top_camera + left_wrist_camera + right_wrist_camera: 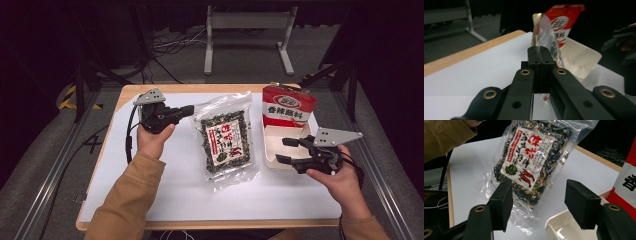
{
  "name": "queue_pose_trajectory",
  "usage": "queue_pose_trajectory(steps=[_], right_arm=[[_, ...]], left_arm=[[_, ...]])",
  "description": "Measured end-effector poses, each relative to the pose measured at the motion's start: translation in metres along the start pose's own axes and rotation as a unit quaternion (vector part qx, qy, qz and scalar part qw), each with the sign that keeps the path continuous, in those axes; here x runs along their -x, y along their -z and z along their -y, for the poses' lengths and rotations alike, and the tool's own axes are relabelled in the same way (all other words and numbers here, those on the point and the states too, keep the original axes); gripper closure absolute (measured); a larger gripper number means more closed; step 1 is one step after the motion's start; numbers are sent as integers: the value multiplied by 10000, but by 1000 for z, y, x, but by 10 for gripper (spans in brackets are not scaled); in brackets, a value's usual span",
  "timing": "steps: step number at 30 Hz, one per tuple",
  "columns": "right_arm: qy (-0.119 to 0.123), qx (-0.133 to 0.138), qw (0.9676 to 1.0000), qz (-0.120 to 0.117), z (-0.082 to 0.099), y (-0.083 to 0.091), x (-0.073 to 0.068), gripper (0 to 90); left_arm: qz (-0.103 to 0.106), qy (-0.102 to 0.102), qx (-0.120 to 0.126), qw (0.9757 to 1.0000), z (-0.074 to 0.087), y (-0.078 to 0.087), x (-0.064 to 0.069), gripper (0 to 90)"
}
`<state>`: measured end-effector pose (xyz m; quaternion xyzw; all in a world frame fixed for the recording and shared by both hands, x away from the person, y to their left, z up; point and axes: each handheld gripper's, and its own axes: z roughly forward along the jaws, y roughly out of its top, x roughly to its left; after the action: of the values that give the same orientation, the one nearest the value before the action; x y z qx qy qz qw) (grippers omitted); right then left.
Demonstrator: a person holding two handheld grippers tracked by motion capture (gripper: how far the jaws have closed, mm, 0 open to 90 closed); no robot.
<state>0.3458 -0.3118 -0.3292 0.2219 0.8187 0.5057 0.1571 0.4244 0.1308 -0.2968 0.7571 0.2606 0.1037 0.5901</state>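
A clear bag of dried greens (227,140) with a red-lettered label lies on the white sheet mid-table. My left gripper (189,109) is shut on the bag's top-left corner. In the left gripper view the jaws of the left gripper (540,50) pinch the bag's clear plastic edge (549,37), which rises a little. My right gripper (286,150) stands open over the white tray (272,160), holding nothing. In the right gripper view the right gripper (540,197) frames the bag (529,162). A red-and-white packet (289,106) stands upright at the tray's far end.
The white sheet (165,190) covers most of the wooden table (125,92). A grey metal stand (247,22) and cables lie on the floor beyond. Metal rails run along both sides of the table. The tray (559,225) sits just right of the bag.
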Motion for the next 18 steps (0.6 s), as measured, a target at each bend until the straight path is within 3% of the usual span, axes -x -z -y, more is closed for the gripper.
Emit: queue_pose_trajectory(steps=[6, 7, 11, 18], right_arm=[[42, -1, 10000, -4, -2, 0, -2, 390], [47, -3, 10000, -8, -2, 0, -3, 390], [66, -6, 10000, -15, -2, 0, -4, 388], [72, -17, 10000, -54, -3, -1, -6, 378]], left_arm=[[242, -507, 180, 9983, -8, 11, 32, 900], [242, -507, 180, 9983, -8, 11, 32, 900], [353, -802, 288, 9957, -11, 16, 51, 900], [497, -993, 312, 9933, -14, 19, 66, 900]])
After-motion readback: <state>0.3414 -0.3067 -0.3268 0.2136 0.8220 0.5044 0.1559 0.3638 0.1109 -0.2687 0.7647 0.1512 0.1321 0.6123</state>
